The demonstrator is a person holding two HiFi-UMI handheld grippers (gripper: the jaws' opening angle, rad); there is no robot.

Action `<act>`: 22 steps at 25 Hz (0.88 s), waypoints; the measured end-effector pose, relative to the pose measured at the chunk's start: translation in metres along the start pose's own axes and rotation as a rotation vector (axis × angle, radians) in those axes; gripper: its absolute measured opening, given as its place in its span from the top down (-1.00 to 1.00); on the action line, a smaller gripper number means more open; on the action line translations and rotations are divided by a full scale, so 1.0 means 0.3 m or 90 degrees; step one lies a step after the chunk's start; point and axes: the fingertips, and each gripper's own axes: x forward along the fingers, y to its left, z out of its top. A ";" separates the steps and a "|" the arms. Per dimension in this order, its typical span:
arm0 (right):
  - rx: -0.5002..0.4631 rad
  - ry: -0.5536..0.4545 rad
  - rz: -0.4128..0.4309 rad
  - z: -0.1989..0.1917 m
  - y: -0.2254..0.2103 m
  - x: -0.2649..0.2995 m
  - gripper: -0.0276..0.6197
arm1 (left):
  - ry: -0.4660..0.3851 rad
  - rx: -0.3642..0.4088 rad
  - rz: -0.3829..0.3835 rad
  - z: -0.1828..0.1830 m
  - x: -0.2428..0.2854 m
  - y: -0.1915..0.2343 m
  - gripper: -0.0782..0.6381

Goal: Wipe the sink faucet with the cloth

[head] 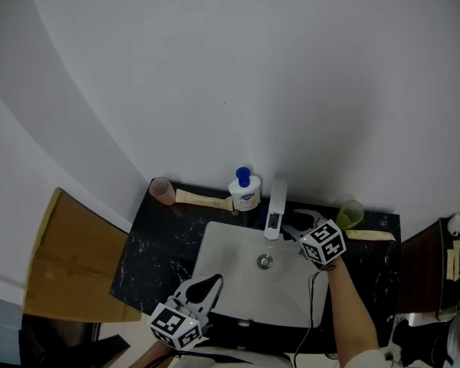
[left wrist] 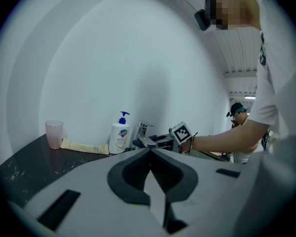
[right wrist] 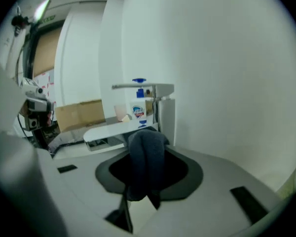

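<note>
A black speckled stone counter (head: 149, 248) runs along a plain white wall (head: 238, 67), with a white rectangular sink basin (head: 230, 271) set into it and a round metal drain (head: 265, 262) at the basin's middle. At the back edge a chrome sink faucet (head: 274, 205) reaches out over the basin. Left of it stand a white soap bottle with a blue pump (head: 244, 190), a flat beige tube (head: 203, 198) and a pink translucent cup (head: 162, 191). A green translucent cup (head: 350, 215) stands to the faucet's right. A brown cardboard box (head: 69, 263) leans beside the counter's left end.

The right gripper (head: 295, 227) hangs over the basin just beside the faucet's right side, its jaws clenched on a dark blue folded cloth (right wrist: 146, 164). In the right gripper view the cloth bulges up between the jaws and drapes down behind them, and the faucet's upright column (right wrist: 165, 115) rises close behind it. Whether cloth and faucet touch cannot be told.

The left gripper (head: 208, 284) sits at the basin's front left corner, well apart from the faucet. Its jaws are pressed together with nothing between them (left wrist: 149, 151).
</note>
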 end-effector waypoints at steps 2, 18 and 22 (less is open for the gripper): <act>-0.009 -0.016 -0.007 0.020 -0.013 -0.014 0.54 | 0.002 -0.001 -0.001 -0.002 0.003 0.001 0.78; 0.032 0.095 -0.029 -0.037 -0.040 0.017 0.54 | -0.004 0.002 -0.014 0.004 0.005 -0.011 0.78; -0.029 0.018 -0.009 0.041 -0.014 -0.047 0.54 | -0.002 0.000 -0.012 0.002 -0.001 -0.004 0.78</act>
